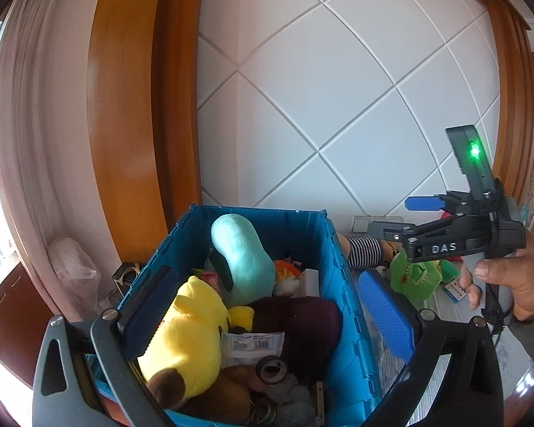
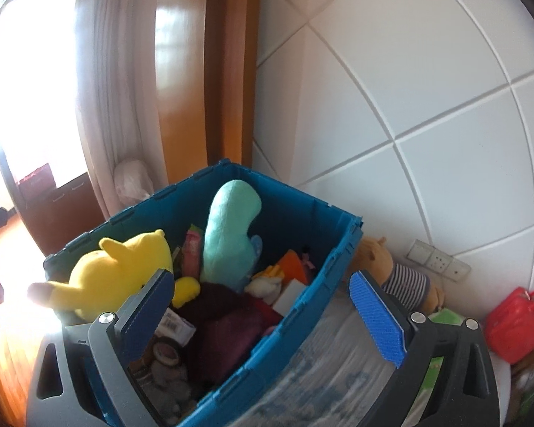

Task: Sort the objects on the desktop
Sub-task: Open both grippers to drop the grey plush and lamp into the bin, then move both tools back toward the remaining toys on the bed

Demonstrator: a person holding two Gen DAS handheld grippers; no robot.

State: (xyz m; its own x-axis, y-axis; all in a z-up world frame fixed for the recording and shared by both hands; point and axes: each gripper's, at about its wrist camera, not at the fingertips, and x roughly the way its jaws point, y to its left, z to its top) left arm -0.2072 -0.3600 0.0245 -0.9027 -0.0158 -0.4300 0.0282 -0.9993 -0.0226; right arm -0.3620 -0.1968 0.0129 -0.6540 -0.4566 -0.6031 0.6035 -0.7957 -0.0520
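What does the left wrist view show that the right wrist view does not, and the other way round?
Only the left wrist view: the right gripper from the side, jaws open and empty, the hand on its handle, and a green plush outside the crate.

Only the right wrist view: a red bag by the wall and the wall sockets.

Both: the blue crate holding the yellow plush, the teal plush and the tape roll, plus the striped-shirt doll behind the crate.

I see a white curtain [image 2: 110, 106] left of the wooden door frame [image 1: 124, 106], tiled wall [image 1: 338, 89] and wall sockets [image 2: 438, 259] to its right.
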